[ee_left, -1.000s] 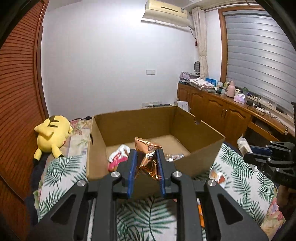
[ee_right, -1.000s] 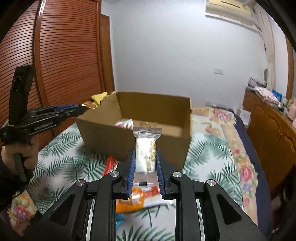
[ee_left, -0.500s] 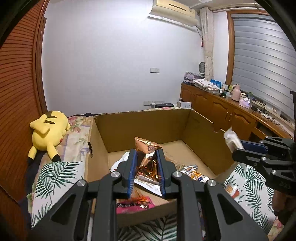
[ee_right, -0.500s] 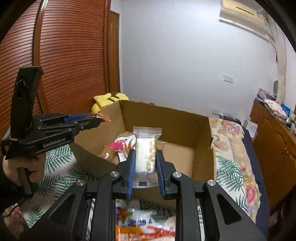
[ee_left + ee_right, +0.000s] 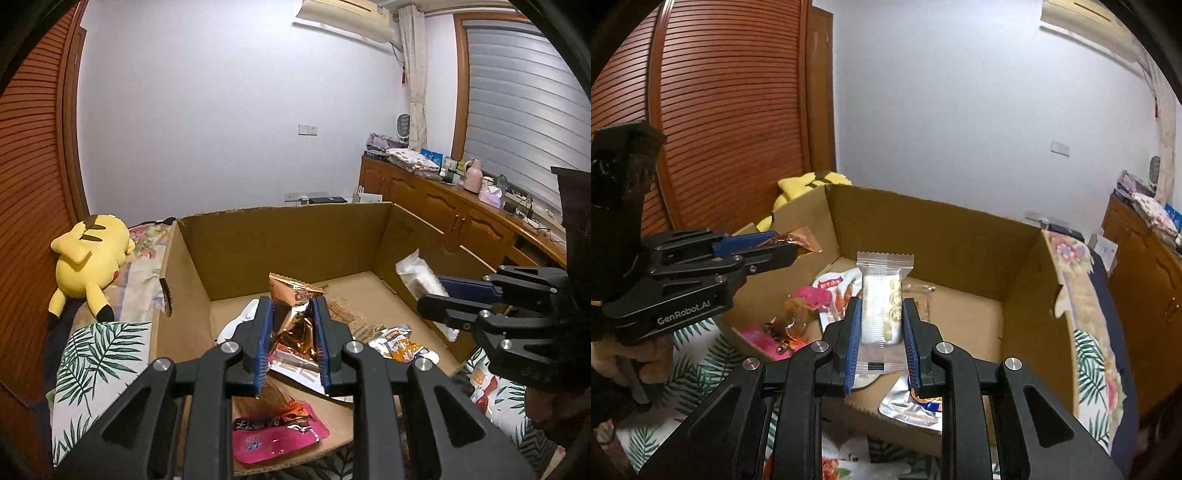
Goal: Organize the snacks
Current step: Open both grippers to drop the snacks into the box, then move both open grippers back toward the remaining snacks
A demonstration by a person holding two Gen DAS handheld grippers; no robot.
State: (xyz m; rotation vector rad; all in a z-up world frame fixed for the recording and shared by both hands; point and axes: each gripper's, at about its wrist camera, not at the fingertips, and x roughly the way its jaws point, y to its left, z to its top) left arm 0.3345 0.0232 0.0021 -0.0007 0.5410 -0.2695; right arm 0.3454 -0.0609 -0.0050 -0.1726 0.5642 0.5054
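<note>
Bedroom w/ a palm-print bed (image 5: 99, 347) as work surface; cardboard box (image 5: 288, 240) sits on it, open top, so snacks drop straight in. Left hand-held gripper (image 5: 291, 343) clamped on copper foil packet (image 5: 295, 310), held above box floor, prob. for release. Right hand-held gripper (image 5: 881, 341) clamped on clear biscuit pack (image 5: 882, 299), also over box. Pink packet (image 5: 277, 435) etc. already inside.

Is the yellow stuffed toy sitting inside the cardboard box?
No, the yellow stuffed toy lies on the bed outside the cardboard box, beside its left wall.
</note>
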